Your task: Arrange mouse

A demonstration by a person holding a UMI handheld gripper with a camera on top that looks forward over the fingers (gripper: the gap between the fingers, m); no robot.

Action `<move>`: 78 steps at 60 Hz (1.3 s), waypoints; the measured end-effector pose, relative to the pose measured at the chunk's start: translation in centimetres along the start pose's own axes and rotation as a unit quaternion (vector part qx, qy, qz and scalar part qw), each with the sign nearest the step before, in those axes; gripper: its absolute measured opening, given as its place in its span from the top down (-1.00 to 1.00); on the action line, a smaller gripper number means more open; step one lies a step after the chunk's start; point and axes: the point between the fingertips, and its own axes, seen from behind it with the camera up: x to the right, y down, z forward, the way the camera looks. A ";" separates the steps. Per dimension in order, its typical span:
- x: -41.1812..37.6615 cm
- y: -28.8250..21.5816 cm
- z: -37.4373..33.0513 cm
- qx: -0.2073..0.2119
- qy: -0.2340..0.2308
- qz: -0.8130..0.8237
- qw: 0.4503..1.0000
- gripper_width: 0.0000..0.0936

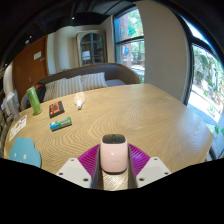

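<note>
We find the mouse (114,156) lying between the two fingers of the gripper (114,168), its pale pink-white body with a dark strip at the far end pointing away from us. The magenta pads (88,157) sit close against both its flanks with no gap that we can make out, so we judge the tool clenched on the mouse. Whether the mouse is resting on the wooden table (150,115) or is lifted just clear of it we cannot tell.

Beyond the fingers the table holds a green bottle (34,100), a small dark box (57,108) and a teal item (61,124) at its far left side, well apart from the mouse, with a light blue plate (24,153) nearer on the left. A bench (85,80) stands behind the table.

In our judgement the step in hand is carrying or placing the mouse. The next move calls for setting it flat on open wood, squared up, and only then spreading the fingers.
</note>
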 end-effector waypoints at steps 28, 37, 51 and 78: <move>-32.0 -0.8 -13.7 0.099 -0.125 -0.056 0.986 0.18; -35.2 5.0 -10.2 0.039 -0.104 -0.085 0.990 0.18; -35.5 8.4 -8.4 0.003 -0.090 -0.091 0.992 0.02; -31.8 9.3 -17.3 0.004 -0.179 -0.108 0.978 -0.82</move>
